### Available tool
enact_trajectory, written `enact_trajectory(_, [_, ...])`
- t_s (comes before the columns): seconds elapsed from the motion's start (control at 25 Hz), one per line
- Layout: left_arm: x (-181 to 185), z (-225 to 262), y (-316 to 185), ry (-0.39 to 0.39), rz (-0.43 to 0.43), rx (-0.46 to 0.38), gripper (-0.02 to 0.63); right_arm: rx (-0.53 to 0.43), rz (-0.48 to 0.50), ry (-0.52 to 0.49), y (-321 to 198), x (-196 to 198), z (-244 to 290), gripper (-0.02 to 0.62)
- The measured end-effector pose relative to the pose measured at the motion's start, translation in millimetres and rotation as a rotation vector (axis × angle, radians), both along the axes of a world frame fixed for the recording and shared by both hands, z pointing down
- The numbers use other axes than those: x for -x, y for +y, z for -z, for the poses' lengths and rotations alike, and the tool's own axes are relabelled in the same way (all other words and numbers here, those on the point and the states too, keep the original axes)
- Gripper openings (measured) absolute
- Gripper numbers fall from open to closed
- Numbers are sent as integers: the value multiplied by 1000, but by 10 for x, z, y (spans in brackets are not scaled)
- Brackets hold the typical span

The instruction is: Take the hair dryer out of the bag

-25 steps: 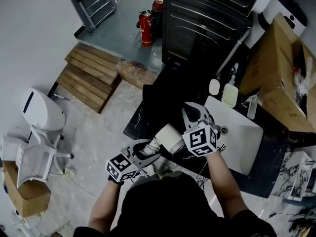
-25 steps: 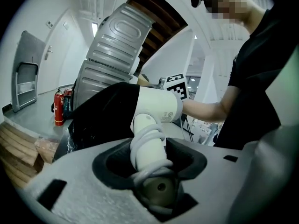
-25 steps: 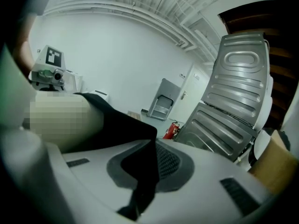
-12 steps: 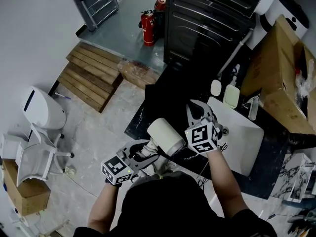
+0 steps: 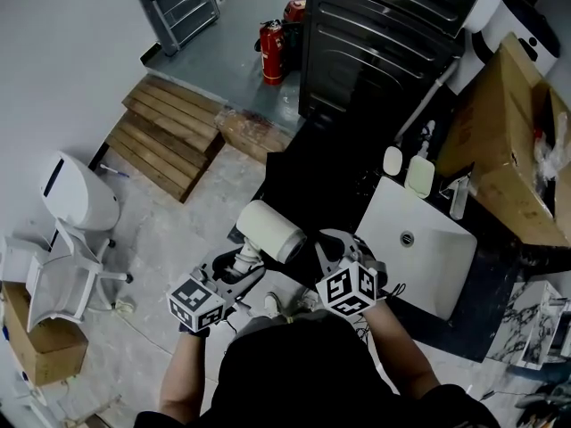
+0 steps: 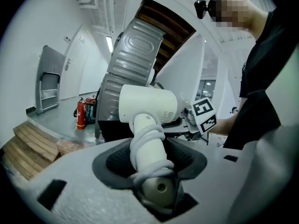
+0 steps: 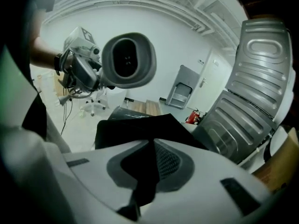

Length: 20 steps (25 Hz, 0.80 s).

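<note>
The white hair dryer (image 5: 268, 230) hangs in the air left of the counter, outside the black bag (image 5: 308, 190). My left gripper (image 5: 237, 264) is shut on its handle. In the left gripper view the handle (image 6: 149, 146), wrapped in its white cord, stands between the jaws of my left gripper (image 6: 150, 158), with the barrel (image 6: 148, 105) above. My right gripper (image 5: 334, 246) is beside the dryer at the counter's near edge. In the right gripper view the right gripper (image 7: 152, 148) is shut on a fold of the black bag (image 7: 135, 125), and the dryer's nozzle (image 7: 128, 59) faces the camera at upper left.
A white sink (image 5: 433, 261) is set in the dark counter at the right, with two small dispensers (image 5: 406, 169) behind it. A dark ribbed appliance (image 5: 384, 34), a fire extinguisher (image 5: 272, 50), wooden steps (image 5: 169, 136), a cardboard box (image 5: 508, 141) and a white chair (image 5: 53, 279) stand around.
The left gripper has carried the hair dryer leftward, away from the counter and the bag. The right gripper has dropped back toward the person with the bag fabric still pinched.
</note>
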<state>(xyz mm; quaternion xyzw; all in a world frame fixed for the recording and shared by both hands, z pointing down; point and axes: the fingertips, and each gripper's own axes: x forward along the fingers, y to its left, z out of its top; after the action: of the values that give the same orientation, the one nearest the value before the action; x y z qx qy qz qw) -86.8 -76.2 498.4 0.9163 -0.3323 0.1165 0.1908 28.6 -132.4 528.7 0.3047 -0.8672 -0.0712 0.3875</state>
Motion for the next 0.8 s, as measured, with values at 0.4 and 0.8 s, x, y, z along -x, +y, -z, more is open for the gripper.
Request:
enact_trajectory(0.4, [119,-40,-108,-25,85,7,229,171,40,-15,478,87,-162,215])
enact_trajectory(0.8, [147,-11,-161,-42,105,-38,229,85,-17,-178,560,97,330,183])
